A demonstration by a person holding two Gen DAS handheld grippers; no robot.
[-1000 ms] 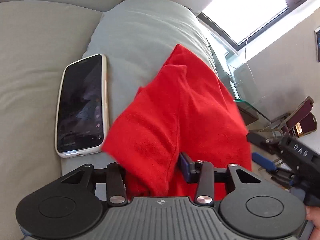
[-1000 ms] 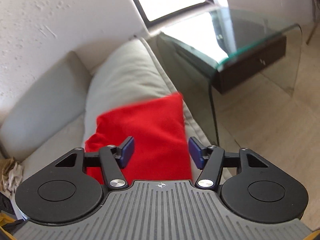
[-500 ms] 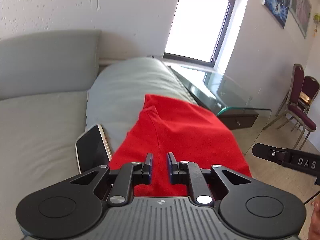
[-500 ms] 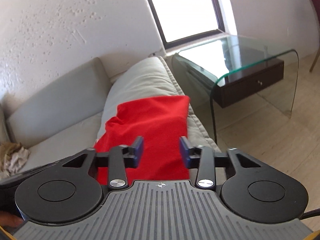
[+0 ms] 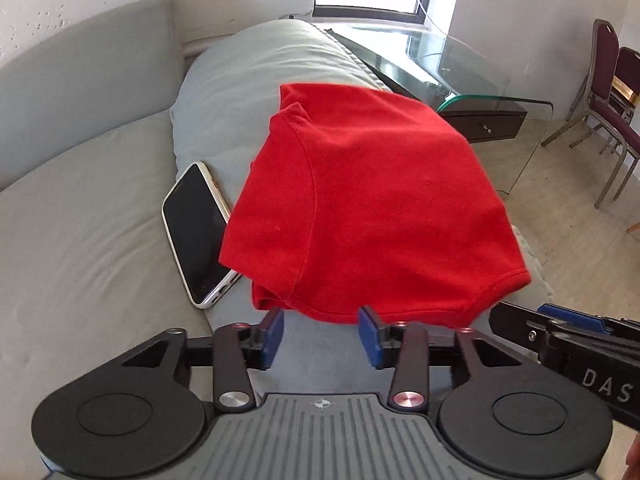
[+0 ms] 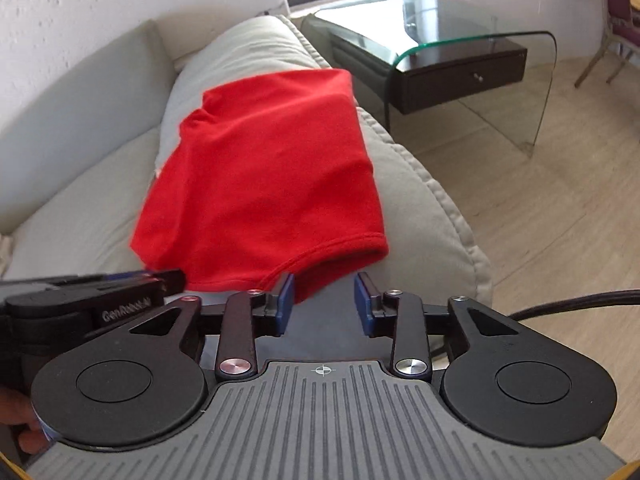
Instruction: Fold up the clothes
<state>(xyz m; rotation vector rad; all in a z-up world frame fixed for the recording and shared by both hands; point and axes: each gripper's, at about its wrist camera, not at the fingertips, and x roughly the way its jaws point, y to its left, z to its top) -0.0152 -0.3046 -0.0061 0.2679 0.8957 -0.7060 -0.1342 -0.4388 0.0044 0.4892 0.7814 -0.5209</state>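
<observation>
Your folded red shirt (image 5: 360, 208) lies draped over the grey sofa armrest (image 5: 240, 80), its left edge over a phone (image 5: 196, 236). Both your left gripper (image 5: 322, 336) and right gripper (image 6: 325, 304) have just been opening, jaws parted, nothing between them

Folded red shirt (image 5: 372, 200) draped over sofa armrest (image 5: 248, 76)

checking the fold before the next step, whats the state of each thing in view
red shirt: folded, draped over the sofa armrest, held by neither gripper
phone: screen dark, lying face up on the sofa, one edge tucked under the shirt
left gripper: open, nothing between the jaws, which have just been opening
right gripper: open, nothing pinched, jaws have just been opening
glass side table: drawer shut
</observation>
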